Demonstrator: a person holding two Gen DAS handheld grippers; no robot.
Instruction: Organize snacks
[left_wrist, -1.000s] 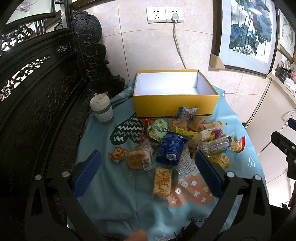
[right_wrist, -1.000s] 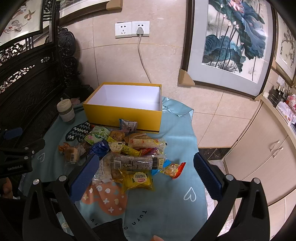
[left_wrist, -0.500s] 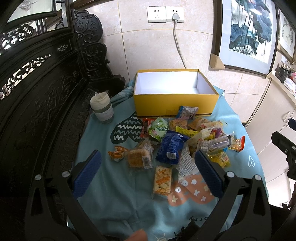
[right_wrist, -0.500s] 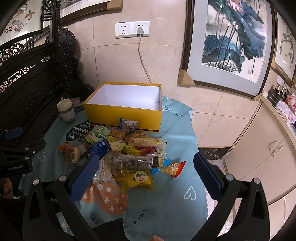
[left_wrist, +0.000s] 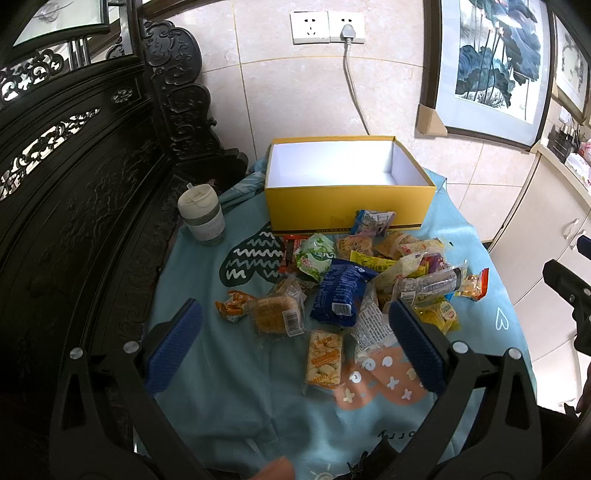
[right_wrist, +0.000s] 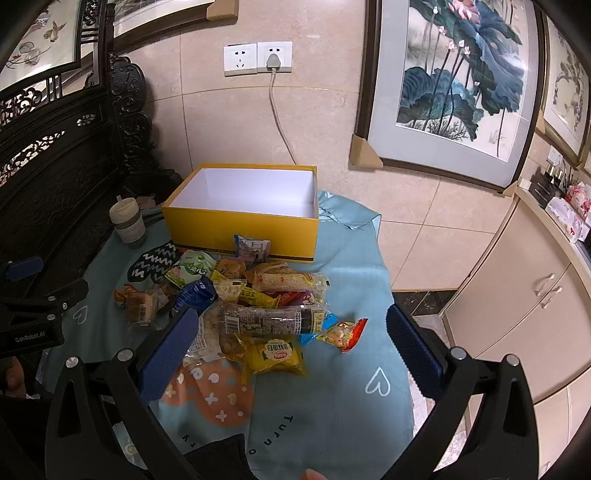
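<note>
An empty yellow box (left_wrist: 347, 206) with a white inside stands at the back of the table; it also shows in the right wrist view (right_wrist: 243, 221). A pile of wrapped snacks lies in front of it, among them a blue bag (left_wrist: 341, 291), a green packet (left_wrist: 314, 254), a cracker bar (left_wrist: 324, 357), a dark long pack (right_wrist: 271, 319) and a yellow packet (right_wrist: 275, 354). My left gripper (left_wrist: 295, 350) is open and empty, above the near side of the pile. My right gripper (right_wrist: 291, 350) is open and empty, above the pile's right part.
A lidded cup (left_wrist: 202, 214) stands left of the box. A light blue cloth (left_wrist: 229, 391) covers the table. Dark carved wooden furniture (left_wrist: 74, 184) lines the left side. A tiled wall with a plugged cable (left_wrist: 352, 81) is behind, and cabinets (right_wrist: 535, 314) are to the right.
Both views have shifted only slightly; the grippers stay open and nothing on the table has moved.
</note>
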